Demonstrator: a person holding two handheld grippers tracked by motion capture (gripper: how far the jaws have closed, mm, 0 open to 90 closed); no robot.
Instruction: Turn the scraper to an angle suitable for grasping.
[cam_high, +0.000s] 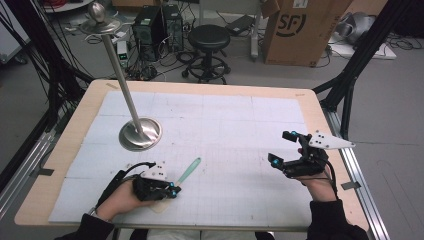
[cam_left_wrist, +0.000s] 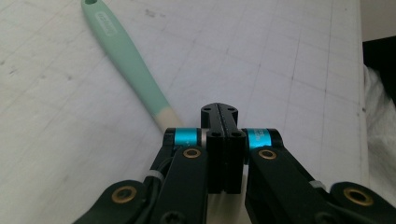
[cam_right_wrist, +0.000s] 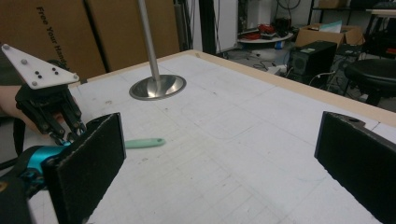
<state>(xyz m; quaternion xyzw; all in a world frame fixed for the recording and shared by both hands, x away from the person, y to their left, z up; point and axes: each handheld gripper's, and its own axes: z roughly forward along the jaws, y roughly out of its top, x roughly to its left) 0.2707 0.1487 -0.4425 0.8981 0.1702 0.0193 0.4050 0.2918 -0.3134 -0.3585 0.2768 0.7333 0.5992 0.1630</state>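
While our left tool (cam_high: 172, 190) sits closed near the table's (cam_high: 240, 107) front edge, its shut jaws lie just beside the pale end of the green spatula (cam_high: 188, 170), which lies flat on the white mat. Farther right, our right tool (cam_high: 283, 148) hovers wide open, holding nothing.

- "SF" in a round logo, printed on the side of the cardboard box (cam_high: 300, 30) on the floor beyond the desk.
- "Free Your Han…", cut off, running down the brown carton (cam_right_wrist: 51, 37).
- Raised lettering on the mint spatula handle (cam_left_wrist: 122, 51): too blurred to read.
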